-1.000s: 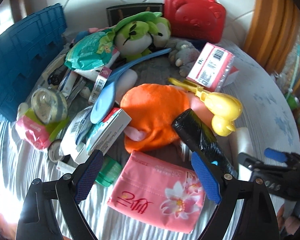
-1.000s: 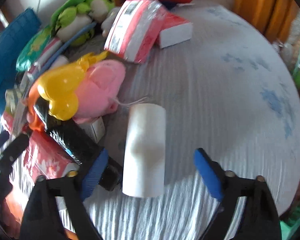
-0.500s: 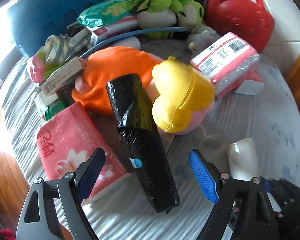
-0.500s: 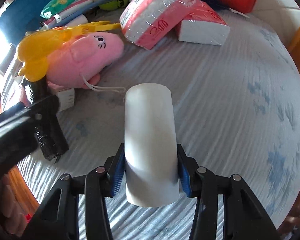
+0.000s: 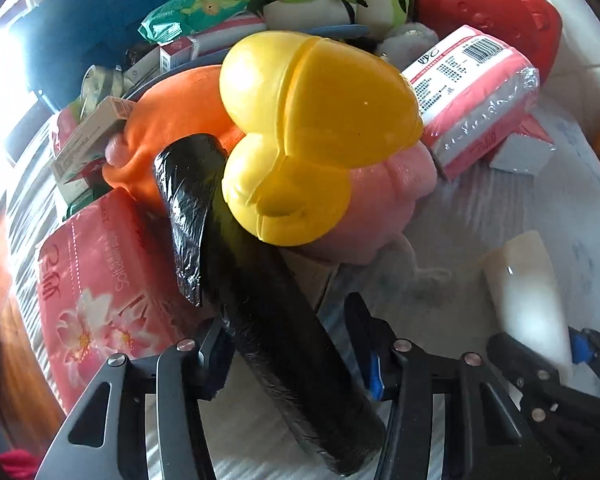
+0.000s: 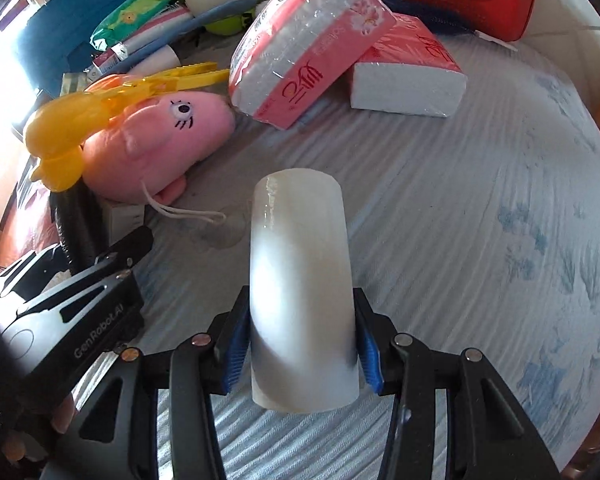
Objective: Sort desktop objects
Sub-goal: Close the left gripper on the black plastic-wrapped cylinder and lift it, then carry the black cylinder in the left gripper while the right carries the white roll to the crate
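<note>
Since half a second ago the left gripper [image 5: 296, 354] has closed in around the black roll [image 5: 268, 300], which lies between its fingers under the yellow toy [image 5: 316, 136], while the right gripper [image 6: 302, 350] stays clamped on the white roll [image 6: 300, 280]

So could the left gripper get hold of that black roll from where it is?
Probably yes: the left gripper already straddles the black roll, its near end bare, though the yellow toy lies over the far part.

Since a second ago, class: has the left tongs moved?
Yes. The left tongs moved forward and right, from the pink tissue pack to straddle the black roll, and narrowed.
</note>
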Motion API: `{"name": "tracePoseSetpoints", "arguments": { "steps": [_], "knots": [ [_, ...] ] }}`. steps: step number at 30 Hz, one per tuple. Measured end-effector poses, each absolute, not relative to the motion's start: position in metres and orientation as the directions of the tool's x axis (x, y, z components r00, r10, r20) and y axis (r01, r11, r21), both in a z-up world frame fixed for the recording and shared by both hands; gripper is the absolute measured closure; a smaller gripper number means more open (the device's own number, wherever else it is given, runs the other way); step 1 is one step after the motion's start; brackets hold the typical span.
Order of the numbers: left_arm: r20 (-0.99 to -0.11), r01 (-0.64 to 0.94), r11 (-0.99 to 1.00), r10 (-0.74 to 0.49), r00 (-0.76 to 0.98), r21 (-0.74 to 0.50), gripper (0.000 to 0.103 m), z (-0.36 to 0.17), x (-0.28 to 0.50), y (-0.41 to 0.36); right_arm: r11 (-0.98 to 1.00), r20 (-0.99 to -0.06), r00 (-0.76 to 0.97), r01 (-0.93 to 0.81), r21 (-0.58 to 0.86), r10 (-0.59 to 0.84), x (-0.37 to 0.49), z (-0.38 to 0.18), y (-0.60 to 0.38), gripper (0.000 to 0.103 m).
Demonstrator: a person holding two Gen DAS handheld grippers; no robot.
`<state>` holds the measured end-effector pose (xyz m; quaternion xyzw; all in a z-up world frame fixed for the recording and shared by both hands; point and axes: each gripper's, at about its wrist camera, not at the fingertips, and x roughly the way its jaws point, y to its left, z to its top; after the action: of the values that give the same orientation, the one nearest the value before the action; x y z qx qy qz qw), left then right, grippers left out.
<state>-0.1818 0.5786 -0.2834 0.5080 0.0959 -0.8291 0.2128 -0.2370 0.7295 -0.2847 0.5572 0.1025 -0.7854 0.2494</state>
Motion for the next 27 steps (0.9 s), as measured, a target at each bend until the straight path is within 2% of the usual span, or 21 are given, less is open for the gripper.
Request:
{"name": "tracePoseSetpoints", "arguments": {
  "steps": [9,10,15,20,27],
  "knots": [
    [-0.874,0.443,-0.894,-0.269,-0.404,0.070,0.050,-0.287,-0.179,0.583,-0.853,-0.922,-0.275,0.512,0.100,-0.274,-0.238,-0.288,0.723,0.055],
    [-0.873,0.442,-0.895,-0.267,-0.408,0.067,0.058,-0.287,-0.178,0.583,-0.853,-0.922,-0.278,0.514,0.095,-0.271,-0.238,-0.288,0.722,0.055],
    [-0.880,0.431,-0.902,-0.232,-0.415,0.035,0.063,-0.285,-0.167,0.583,-0.847,-0.926,-0.291,0.528,0.055,-0.241,-0.236,-0.289,0.713,0.056],
    [-0.862,0.420,-0.907,-0.240,-0.446,0.036,0.066,-0.268,-0.151,0.588,-0.850,-0.922,-0.290,0.523,0.073,-0.257,-0.223,-0.282,0.721,0.057],
    [-0.835,0.432,-0.901,-0.260,-0.485,0.029,0.071,-0.241,-0.129,0.593,-0.831,-0.885,-0.345,0.550,0.080,-0.313,-0.209,-0.242,0.722,0.057]
  ]
}}
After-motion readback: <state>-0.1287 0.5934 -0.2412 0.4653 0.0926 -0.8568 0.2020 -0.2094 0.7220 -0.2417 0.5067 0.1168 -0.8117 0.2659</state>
